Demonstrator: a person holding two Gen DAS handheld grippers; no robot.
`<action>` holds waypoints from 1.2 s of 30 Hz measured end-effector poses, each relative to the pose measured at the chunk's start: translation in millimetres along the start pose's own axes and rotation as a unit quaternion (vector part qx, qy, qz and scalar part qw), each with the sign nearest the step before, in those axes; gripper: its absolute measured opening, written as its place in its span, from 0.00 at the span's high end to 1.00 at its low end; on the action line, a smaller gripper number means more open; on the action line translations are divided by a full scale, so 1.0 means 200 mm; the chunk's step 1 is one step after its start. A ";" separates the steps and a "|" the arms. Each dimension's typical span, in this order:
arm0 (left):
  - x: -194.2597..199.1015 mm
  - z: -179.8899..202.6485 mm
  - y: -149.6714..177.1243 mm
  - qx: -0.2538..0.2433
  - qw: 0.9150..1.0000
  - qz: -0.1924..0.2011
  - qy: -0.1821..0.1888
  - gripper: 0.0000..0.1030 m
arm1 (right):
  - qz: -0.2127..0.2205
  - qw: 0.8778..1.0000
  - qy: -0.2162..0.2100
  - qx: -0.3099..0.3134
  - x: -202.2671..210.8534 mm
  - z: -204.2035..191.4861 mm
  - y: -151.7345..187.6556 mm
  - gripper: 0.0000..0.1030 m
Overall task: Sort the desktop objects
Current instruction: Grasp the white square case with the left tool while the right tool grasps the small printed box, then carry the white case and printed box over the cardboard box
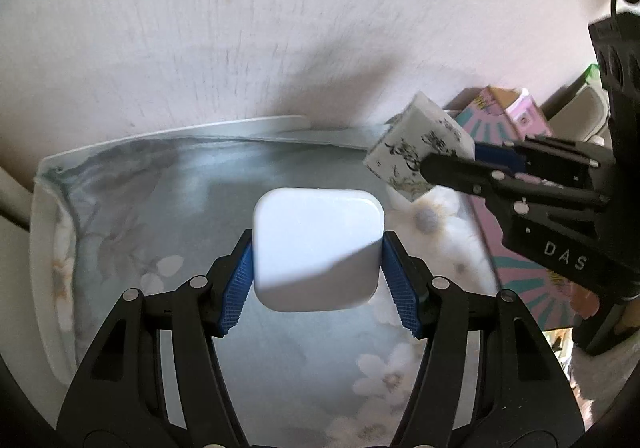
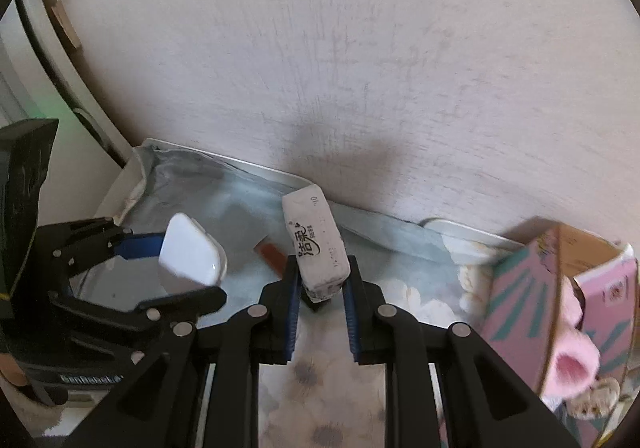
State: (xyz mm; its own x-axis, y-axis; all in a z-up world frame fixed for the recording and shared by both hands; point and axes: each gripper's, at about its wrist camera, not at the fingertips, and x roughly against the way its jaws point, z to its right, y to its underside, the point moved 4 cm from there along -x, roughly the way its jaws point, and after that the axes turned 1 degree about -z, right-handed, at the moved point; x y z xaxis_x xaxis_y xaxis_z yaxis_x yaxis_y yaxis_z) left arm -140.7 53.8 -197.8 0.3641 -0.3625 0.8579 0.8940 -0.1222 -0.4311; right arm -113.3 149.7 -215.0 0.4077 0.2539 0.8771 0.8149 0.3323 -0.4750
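- Tissue pack (image 2: 316, 244), white with black printed characters, is sitting clamped between the blue pads of the right gripper (image 2: 320, 280), held up above the floral tablecloth (image 2: 320, 380); it is also showing at the right of the left wrist view (image 1: 416, 151).
- White rounded-square case (image 1: 318, 250) is being pinched at its two sides by the left gripper (image 1: 318, 268), its blue ribbed pads (image 1: 240, 288) pressing against it; sunlight is lighting its upper part while its lower corner is lying in shade.
- From the right wrist view, that same white case (image 2: 192, 254) is appearing to the left of the tissue pack, apart from it, with the left gripper's (image 2: 176, 268) black fingers around it.
- Both held things are hanging over a table covered with the blue-grey flowered cloth, close to a pale scuffed wall (image 2: 360, 67).
- Pink and teal cardboard box (image 2: 560, 296) is standing open at the right, with a pink plush toy (image 2: 572, 364) poking out of it.
- A small reddish-brown flat piece (image 2: 272, 254) is lying on the cloth just behind the right gripper's left finger; I cannot tell what it is.
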 end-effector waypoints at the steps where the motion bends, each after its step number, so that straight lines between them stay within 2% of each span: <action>1: 0.01 0.04 0.00 0.000 1.000 0.001 0.001 0.43 | 0.001 1.000 0.002 -0.001 0.04 0.00 0.02 0.82; 7: 0.13 0.15 -0.02 -0.003 1.000 0.008 0.017 0.43 | 0.004 1.000 0.011 -0.013 0.17 0.03 0.08 0.82; 18: 0.33 0.33 -0.12 -0.030 0.998 0.027 0.045 0.43 | 0.034 0.997 0.042 -0.054 0.46 0.24 0.12 0.82; 26: 0.35 0.53 -0.22 -0.062 0.996 0.033 0.060 0.43 | 0.049 0.992 0.068 -0.097 0.65 0.45 0.23 0.82; 36: 0.29 0.90 -0.32 -0.106 0.989 0.028 0.100 0.43 | 0.047 0.982 0.103 -0.153 0.81 0.71 0.45 0.82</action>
State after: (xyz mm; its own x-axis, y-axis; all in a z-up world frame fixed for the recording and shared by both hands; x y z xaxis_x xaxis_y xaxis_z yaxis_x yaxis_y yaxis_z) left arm -129.7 206.9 -70.7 0.3329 -0.5478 0.7676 0.7918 -0.2797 -0.5430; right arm -32.0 349.3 -125.5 0.5357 0.0714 0.8414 0.8426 0.0203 -0.5382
